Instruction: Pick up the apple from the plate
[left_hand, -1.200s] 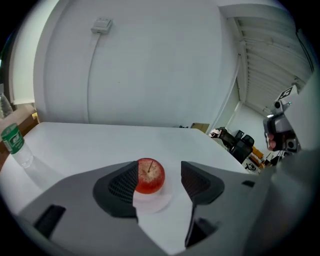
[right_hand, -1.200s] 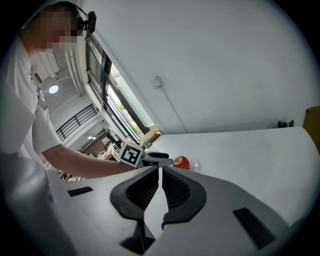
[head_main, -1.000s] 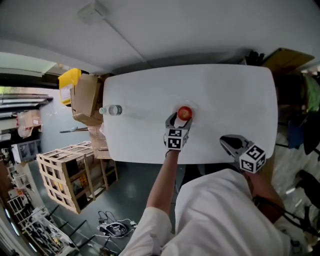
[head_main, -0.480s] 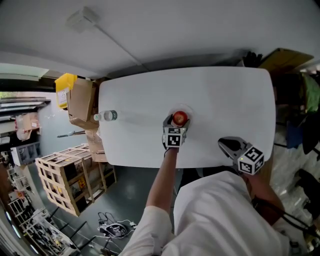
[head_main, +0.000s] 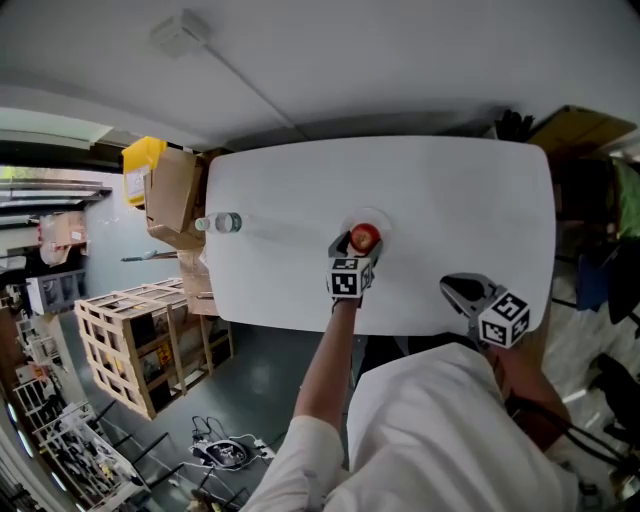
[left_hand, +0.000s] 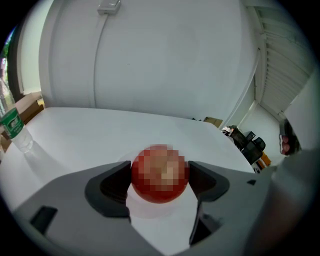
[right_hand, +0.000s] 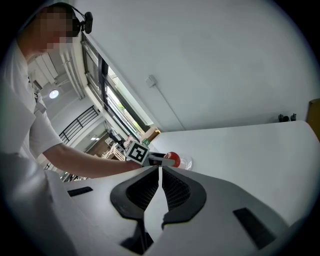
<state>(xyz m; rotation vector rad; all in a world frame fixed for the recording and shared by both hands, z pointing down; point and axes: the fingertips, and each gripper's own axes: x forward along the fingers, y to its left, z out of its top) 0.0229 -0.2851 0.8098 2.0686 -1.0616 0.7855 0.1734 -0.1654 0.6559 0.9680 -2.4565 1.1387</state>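
A red apple (head_main: 365, 238) sits on a clear plate (head_main: 384, 222) near the middle of the white table (head_main: 450, 190). My left gripper (head_main: 358, 244) reaches over the plate with the apple (left_hand: 160, 174) between its jaws. The jaws are closing, and both pads (left_hand: 116, 186) touch the apple's sides. The apple still rests on the plate (left_hand: 145, 209). My right gripper (head_main: 455, 286) hovers at the table's near right edge, shut (right_hand: 159, 172) with nothing in it. In the right gripper view, the apple (right_hand: 170, 156) and left arm show beyond its jaws.
A plastic water bottle (head_main: 225, 222) stands at the table's left end. Cardboard boxes (head_main: 170, 195) and a wooden crate (head_main: 140, 345) sit on the floor to the left. Dark chairs and clutter lie past the right end.
The left gripper has stayed over the plate, and its fingers now lie along both sides of the apple. The right gripper has kept still.
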